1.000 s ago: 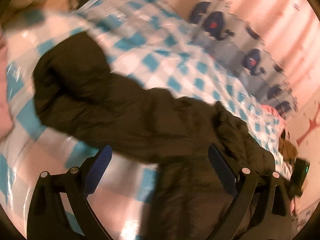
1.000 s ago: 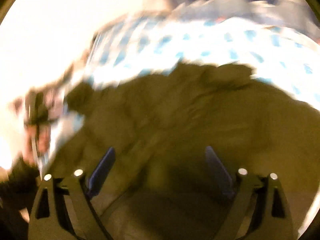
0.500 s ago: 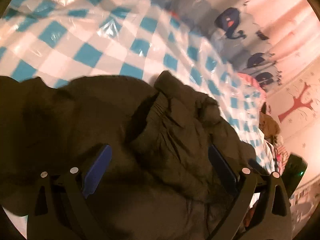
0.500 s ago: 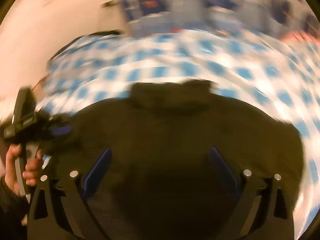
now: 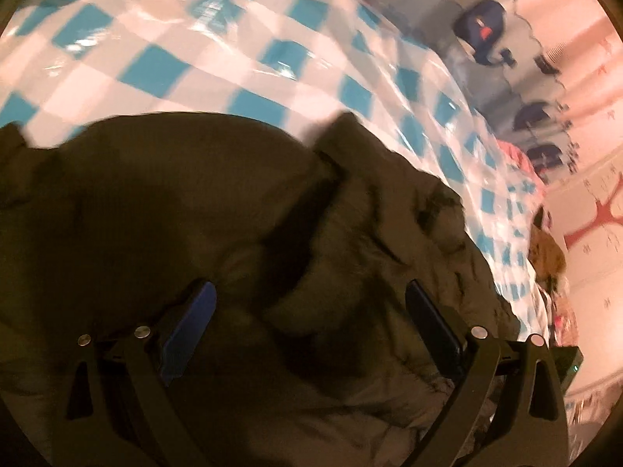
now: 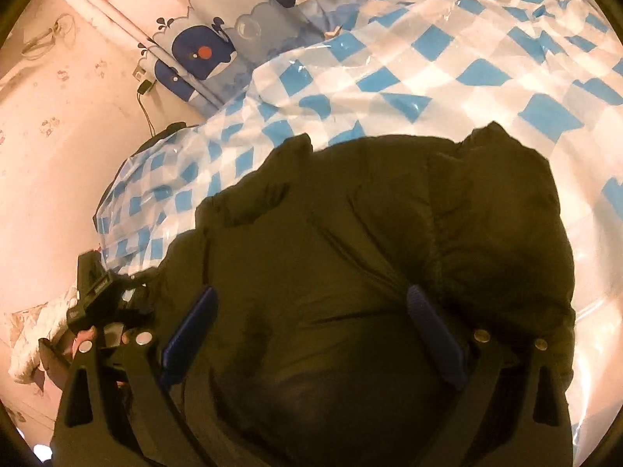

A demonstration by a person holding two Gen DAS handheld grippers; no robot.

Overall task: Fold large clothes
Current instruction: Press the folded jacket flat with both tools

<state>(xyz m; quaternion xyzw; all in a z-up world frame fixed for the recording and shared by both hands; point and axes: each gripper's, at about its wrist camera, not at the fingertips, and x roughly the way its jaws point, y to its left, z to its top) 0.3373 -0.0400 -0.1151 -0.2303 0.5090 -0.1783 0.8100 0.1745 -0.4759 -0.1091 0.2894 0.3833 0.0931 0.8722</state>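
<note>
A large dark olive padded jacket lies bunched on a blue-and-white checked plastic sheet. It fills the lower half of the left wrist view, where my left gripper hovers open just above its folds with nothing between the blue pads. The right wrist view shows the same jacket from the other side, spread wide with puffy quilted panels. My right gripper is open over its middle, holding nothing. The other gripper shows at the jacket's left edge there, in a hand.
A whale-print curtain hangs behind the checked sheet. A pink patterned wall with a cable and plug stands left. At the right edge of the left wrist view sit a brown soft toy and a red-tree wall sticker.
Both views have swung and closed in over the jacket; the right view sharpened from blur. The left view moved off the long sleeve onto the bunched body. Both grippers stayed open.
</note>
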